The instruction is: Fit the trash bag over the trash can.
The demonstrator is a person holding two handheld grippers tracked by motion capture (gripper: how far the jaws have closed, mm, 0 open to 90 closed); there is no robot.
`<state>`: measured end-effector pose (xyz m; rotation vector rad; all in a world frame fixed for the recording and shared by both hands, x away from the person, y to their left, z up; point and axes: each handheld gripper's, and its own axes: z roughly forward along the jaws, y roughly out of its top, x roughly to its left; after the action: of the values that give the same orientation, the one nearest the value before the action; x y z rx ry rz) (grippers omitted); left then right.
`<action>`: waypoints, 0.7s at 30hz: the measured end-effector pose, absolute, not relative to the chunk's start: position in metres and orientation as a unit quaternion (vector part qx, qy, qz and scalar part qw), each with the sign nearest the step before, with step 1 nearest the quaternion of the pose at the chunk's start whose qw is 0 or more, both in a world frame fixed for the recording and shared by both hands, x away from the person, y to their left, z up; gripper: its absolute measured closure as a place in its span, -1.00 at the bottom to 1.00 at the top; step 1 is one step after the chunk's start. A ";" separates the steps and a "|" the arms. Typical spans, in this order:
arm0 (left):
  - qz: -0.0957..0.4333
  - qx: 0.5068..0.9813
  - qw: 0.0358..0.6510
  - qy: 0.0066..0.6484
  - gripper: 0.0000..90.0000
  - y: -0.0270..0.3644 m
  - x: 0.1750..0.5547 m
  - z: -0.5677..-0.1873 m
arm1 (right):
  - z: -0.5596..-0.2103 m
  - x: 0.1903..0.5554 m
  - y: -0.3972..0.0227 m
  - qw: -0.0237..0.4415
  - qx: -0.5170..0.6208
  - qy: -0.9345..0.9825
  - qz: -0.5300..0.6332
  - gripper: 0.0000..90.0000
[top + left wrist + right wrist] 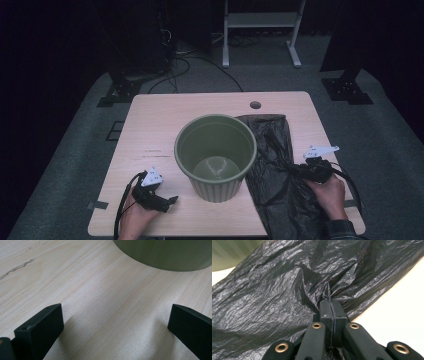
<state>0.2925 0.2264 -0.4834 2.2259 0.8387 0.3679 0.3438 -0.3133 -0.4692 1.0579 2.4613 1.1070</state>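
A green ribbed pot [215, 155] stands empty and upright in the middle of the wooden table [165, 120]. To its right lies a crinkled black plastic bag [272, 150], spread along the table's right side. My right gripper [295, 170] is shut on a pinched fold of the bag [287, 290], its pads [327, 312] pressed together on the plastic. My left gripper [172, 200] rests low at the table's front left, open, with bare wood between its fingers [40, 327]. The pot's base [170, 255] is just ahead of it.
A round cable hole [255, 105] sits near the table's far edge. Behind the table on the grey floor stand a white frame [260, 30] and dark stands with cables [175, 65]. A scratch [17, 267] marks the wood at the left.
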 end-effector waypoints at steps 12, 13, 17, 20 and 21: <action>0.143 0.863 0.359 0.325 -1.00 0.226 0.292 -0.483 | -0.469 0.345 -0.294 0.099 0.324 0.858 0.387 0.90; 0.143 0.863 0.359 0.325 -1.00 0.226 0.292 -0.483 | -0.469 0.345 -0.293 0.096 0.323 0.857 0.390 0.86; 0.143 0.863 0.359 0.325 -1.00 0.226 0.292 -0.483 | -0.472 0.348 -0.291 0.089 0.325 0.856 0.392 0.58; 0.143 0.863 0.359 0.325 -1.00 0.226 0.292 -0.483 | -0.471 0.351 -0.288 0.082 0.334 0.852 0.395 0.17; 0.143 0.863 0.359 0.325 -1.00 0.226 0.292 -0.483 | -0.471 0.351 -0.285 0.083 0.334 0.854 0.390 0.06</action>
<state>0.2925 0.2264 -0.4834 2.2259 0.8387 0.3680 0.3510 -0.2851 -0.4707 0.9977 2.5486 1.1651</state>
